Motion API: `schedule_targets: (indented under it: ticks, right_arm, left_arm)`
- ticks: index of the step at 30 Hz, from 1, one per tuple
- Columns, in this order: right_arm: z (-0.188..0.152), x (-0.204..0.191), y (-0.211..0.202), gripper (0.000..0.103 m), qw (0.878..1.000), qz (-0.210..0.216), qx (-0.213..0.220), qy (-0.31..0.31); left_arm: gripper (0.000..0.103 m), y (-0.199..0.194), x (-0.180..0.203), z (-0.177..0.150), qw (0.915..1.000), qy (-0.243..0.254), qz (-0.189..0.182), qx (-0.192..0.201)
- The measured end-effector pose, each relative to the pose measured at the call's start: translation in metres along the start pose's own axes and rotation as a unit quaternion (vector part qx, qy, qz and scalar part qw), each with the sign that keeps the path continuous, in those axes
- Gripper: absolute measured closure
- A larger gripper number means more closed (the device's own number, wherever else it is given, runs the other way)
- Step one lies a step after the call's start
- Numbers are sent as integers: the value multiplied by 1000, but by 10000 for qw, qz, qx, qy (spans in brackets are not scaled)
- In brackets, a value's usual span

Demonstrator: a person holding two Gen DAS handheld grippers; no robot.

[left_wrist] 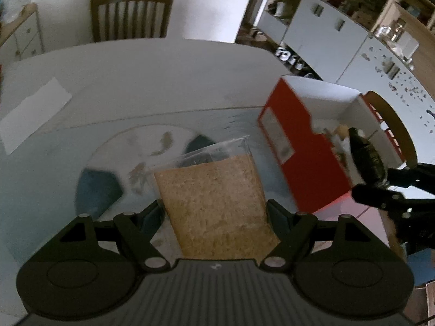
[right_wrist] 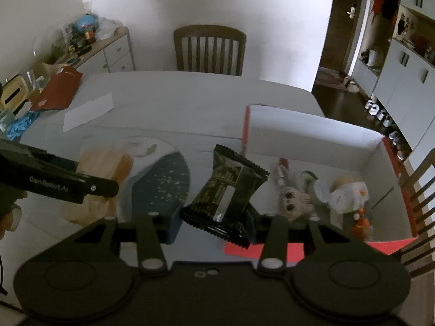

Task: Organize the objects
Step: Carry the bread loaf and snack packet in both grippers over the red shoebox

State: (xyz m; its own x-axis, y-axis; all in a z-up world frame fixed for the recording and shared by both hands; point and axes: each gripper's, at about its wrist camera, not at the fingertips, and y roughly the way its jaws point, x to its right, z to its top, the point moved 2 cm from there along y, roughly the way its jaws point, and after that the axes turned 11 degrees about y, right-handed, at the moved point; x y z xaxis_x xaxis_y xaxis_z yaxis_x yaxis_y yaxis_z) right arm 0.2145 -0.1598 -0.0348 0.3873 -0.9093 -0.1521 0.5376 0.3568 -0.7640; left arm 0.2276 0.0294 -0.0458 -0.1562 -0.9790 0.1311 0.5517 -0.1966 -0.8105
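My left gripper (left_wrist: 214,212) is shut on a clear bag of brown crumbly food (left_wrist: 214,203), held above the pale blue table mat (left_wrist: 54,168). Both pads press the bag's sides. My right gripper (right_wrist: 214,222) is shut on a black snack packet (right_wrist: 225,190) with gold print, held tilted just left of the red box (right_wrist: 312,133). That red box (left_wrist: 293,146) with white inside stands open at the right and holds a small plush toy (right_wrist: 295,201), a white wrapped item (right_wrist: 345,193) and other small things. The right gripper with its packet (left_wrist: 367,157) shows at the box's near edge in the left wrist view.
A white table (left_wrist: 152,68) carries a sheet of paper (left_wrist: 32,111) at the left. Wooden chairs (right_wrist: 209,51) stand behind and to the right. A red folder (right_wrist: 58,87) and clutter lie at the far left; cabinets (left_wrist: 326,32) line the right.
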Motion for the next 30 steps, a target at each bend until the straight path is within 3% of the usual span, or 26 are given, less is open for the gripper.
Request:
schedule_targets:
  ticks: [19, 30]
  right_arm:
    - [6, 125, -9, 58, 9986, -399, 195, 269]
    - [13, 171, 15, 58, 9977, -634, 92, 219]
  left_arm:
    - [23, 39, 147, 93, 9938, 1047, -231, 296]
    - [23, 102, 195, 123, 9892, 1458, -136, -34]
